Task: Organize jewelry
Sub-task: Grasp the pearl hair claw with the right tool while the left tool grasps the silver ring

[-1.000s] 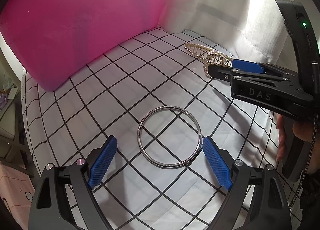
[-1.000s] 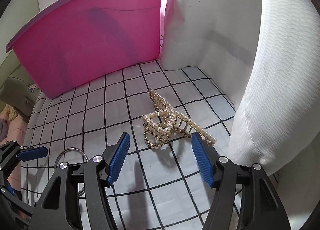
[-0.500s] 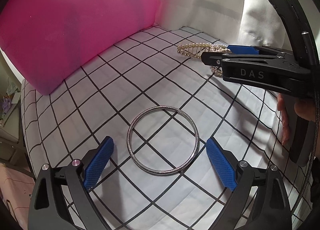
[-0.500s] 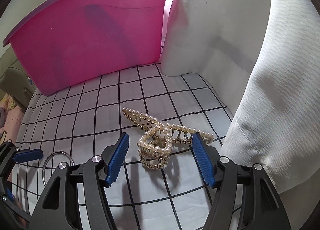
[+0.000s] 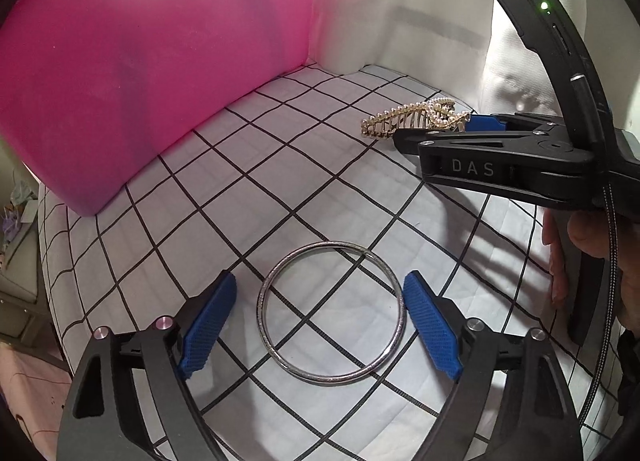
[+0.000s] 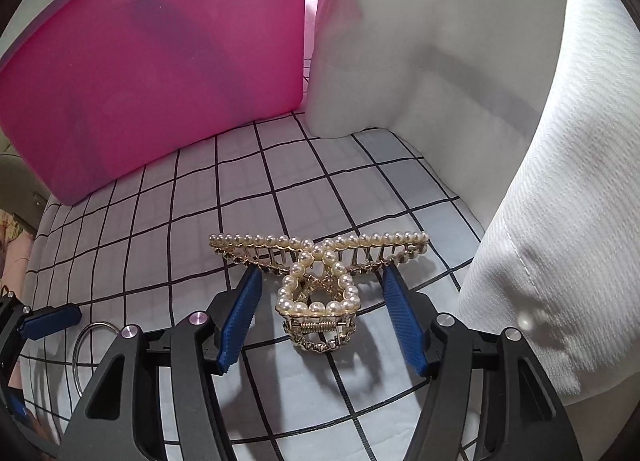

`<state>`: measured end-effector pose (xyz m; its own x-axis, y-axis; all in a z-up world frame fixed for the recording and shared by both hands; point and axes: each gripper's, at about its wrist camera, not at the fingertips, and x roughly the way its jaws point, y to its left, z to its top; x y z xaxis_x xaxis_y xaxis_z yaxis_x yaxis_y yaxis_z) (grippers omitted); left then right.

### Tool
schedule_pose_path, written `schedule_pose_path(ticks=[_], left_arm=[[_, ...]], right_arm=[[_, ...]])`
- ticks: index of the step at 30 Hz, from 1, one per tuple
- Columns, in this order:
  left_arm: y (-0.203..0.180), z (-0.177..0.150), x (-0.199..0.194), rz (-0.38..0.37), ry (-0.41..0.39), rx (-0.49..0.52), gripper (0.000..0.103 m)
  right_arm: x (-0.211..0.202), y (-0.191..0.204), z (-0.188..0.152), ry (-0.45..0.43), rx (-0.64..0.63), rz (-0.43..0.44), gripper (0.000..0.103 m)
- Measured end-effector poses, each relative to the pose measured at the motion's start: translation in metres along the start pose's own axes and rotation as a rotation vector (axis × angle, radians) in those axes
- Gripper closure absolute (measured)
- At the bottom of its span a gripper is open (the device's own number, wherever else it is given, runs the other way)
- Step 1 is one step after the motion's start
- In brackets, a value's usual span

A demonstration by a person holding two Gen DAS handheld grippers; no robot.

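A silver bangle (image 5: 394,289) lies flat on the white grid-patterned cloth (image 5: 304,181). My left gripper (image 5: 320,321) is open, its blue pads on either side of the bangle. A gold hair claw with pearls (image 6: 320,285) lies on the cloth; it also shows in the left wrist view (image 5: 408,119). My right gripper (image 6: 322,321) is open, its pads flanking the claw's pearl handle. The right gripper (image 5: 500,149) shows from the side in the left wrist view. The bangle's edge (image 6: 82,345) shows at lower left in the right wrist view.
A tall pink plastic bin (image 5: 152,61) stands at the back left of the cloth, also in the right wrist view (image 6: 160,73). White fabric (image 6: 520,141) rises at the back and right. A hand (image 5: 576,261) holds the right gripper.
Both grippers have moved forward and lower. The bangle now sits between the left pads and the hair claw between the right pads. The left jaws have narrowed a little.
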<state>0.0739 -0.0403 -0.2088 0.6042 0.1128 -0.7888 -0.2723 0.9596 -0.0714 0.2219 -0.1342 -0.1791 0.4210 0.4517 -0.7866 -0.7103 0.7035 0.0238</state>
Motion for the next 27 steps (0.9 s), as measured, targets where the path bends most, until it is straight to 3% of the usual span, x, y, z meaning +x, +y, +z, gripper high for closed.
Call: schedule_pose_path(ticks=[2, 3, 16, 27], left_arm=[[0.0, -0.001, -0.002, -0.009, -0.016, 0.012, 0.032], [-0.001, -0.001, -0.002, -0.007, -0.019, 0.018, 0.032], [0.022, -0.001, -0.014, -0.087, -0.007, 0.005, 0.034], [0.04, 0.011, -0.036, -0.112, -0.025, 0.087, 0.034]], right_arm=[[-0.003, -0.002, -0.001, -0.007, 0.025, 0.003, 0.068], [-0.003, -0.003, -0.001, -0.01, 0.037, 0.009, 0.072], [-0.02, 0.009, -0.017, -0.03, 0.111, 0.016, 0.073], [-0.05, 0.029, -0.038, -0.057, 0.224, -0.025, 0.073]])
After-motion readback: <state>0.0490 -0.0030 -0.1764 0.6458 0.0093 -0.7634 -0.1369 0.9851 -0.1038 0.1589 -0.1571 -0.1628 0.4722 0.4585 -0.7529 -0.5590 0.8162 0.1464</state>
